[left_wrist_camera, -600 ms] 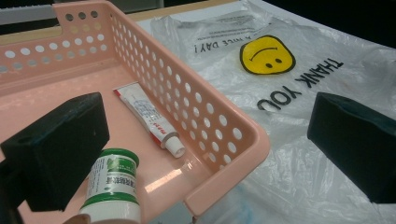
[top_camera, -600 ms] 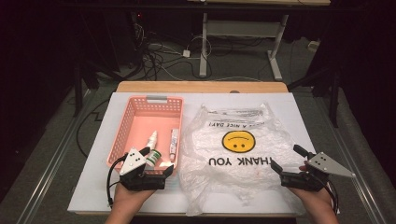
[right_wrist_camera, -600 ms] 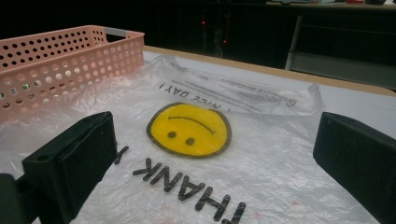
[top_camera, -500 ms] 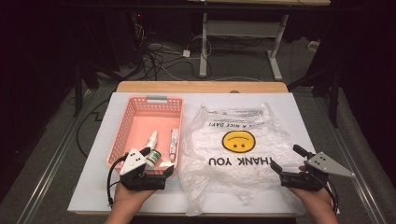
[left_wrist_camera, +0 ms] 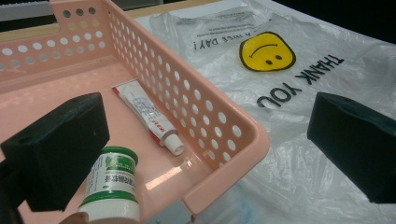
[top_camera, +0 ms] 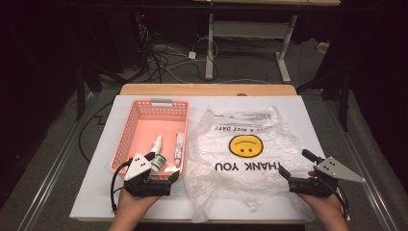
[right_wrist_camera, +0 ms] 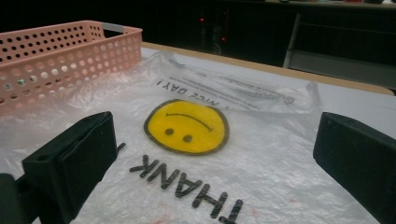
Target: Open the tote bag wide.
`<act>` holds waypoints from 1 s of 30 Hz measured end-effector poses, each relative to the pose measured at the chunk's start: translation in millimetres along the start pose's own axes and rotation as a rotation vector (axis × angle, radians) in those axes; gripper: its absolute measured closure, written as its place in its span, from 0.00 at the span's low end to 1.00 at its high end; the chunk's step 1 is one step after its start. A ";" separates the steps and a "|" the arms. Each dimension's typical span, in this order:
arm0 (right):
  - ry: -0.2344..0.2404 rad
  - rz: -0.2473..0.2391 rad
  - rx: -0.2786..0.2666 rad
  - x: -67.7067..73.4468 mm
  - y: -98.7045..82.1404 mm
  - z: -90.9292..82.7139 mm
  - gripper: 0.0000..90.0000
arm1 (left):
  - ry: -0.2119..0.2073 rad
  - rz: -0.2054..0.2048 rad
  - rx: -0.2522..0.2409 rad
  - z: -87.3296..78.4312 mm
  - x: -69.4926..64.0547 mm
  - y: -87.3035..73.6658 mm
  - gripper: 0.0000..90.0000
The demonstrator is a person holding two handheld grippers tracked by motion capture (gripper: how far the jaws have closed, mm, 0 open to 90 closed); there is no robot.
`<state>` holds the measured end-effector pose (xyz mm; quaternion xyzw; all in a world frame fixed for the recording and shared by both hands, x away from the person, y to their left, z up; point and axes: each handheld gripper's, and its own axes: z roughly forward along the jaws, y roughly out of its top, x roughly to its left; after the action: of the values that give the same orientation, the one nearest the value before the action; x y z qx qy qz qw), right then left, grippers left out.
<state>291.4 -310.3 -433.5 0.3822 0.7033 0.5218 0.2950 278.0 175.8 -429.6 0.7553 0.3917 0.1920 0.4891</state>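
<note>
From the high view, one pink basket (top_camera: 139, 126) holds two items, a green-capped bottle (top_camera: 157, 156) and a tube (top_camera: 179, 146), beside one clear smiley bag (top_camera: 245, 154). The left gripper (top_camera: 162, 169) sits at the basket's near corner, the right gripper (top_camera: 294, 166) at the bag's right edge.

The left gripper view reads the bottle's green label (left_wrist_camera: 112, 175); jaws apart, empty.

The right gripper view shows "THANK" (right_wrist_camera: 184, 186); jaws apart, empty.

Table (top_camera: 144, 202) is a white top with a wood edge at the far side. Pink basket (top_camera: 139, 126) sits on the left, and a clear smiley bag (top_camera: 250, 159) lies flat right beside it, touching.
</note>
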 end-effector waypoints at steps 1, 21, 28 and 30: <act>-0.004 -0.006 0.000 -0.6 0.0 0.5 0.00 | -0.003 -0.006 0.018 0.7 0.9 1.0 0.00; -0.122 0.033 0.168 -64.6 14.0 47.2 0.19 | 0.005 0.014 0.001 -6.1 -1.8 -1.9 0.00; -0.145 0.074 0.204 -90.7 19.1 69.2 0.33 | -0.006 -0.031 0.001 -4.3 1.5 -5.2 0.00; -0.149 0.085 0.212 -94.7 20.8 72.6 0.36 | -0.006 -0.030 0.018 -4.3 0.4 -4.8 0.00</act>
<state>405.8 -350.0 -432.5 0.4783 0.7137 0.4270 0.2820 273.5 179.6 -432.0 0.7542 0.4033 0.1789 0.4864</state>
